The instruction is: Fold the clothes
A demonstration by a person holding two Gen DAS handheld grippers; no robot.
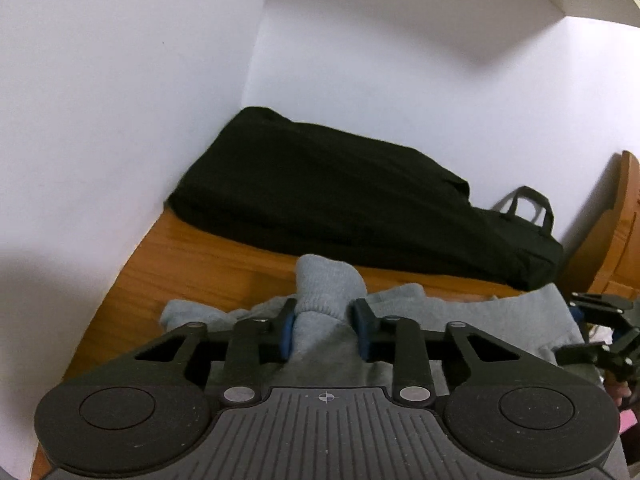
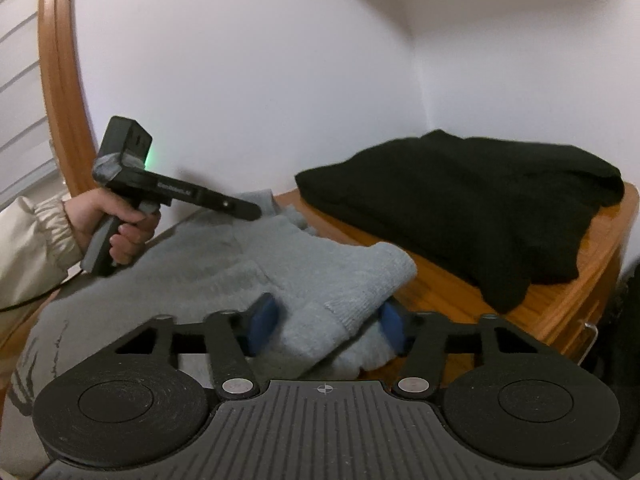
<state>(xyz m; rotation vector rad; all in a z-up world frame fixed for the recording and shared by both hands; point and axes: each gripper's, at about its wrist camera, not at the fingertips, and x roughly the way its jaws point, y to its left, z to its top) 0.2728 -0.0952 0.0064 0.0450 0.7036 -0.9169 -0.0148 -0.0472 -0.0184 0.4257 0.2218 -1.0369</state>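
Walls: white, meeting in a corner behind the work area.
Table [image 1: 208,256]: orange-brown wood, set into that corner; carries all the cloth.
Black garment [image 1: 340,200]: already folded (or bagged; can't tell), lying at the back of the table against the wall, well apart from both claws.
Grey sweater [image 2: 224,256]: the task's thing; spread on the near part of the table, in front of the black garment, body toward the person, two ribbed cuffs pointing away toward the wall.
Key relation: sweater lies directly ahead of and under both claws; each sleeve's long axis runs fwd along its claw, so each hand is on its own nearest sleeve, left hand on the left one, right hand on the right.
Person's hand [image 2: 116,220]: cream sleeve, wrapped round the left tool's grip, seen from the right wrist view.
Left claw [image 1: 326,330]: narrow gap; blue pads [image 1: 287,334] pinched on the sleeve just below its cuff [image 1: 328,280], which sticks out past the tips. Clamped on the sweater.
Right claw [image 2: 326,322]: wider gap; pads on both sides of the thick folded cuff [image 2: 360,280], pressing its edges (as far as the view shows). Clamped on the sweater.
Next move, judged: w/ both sleeves held, carry them inward across the body; keep tension equal so the knit doesn't skew.
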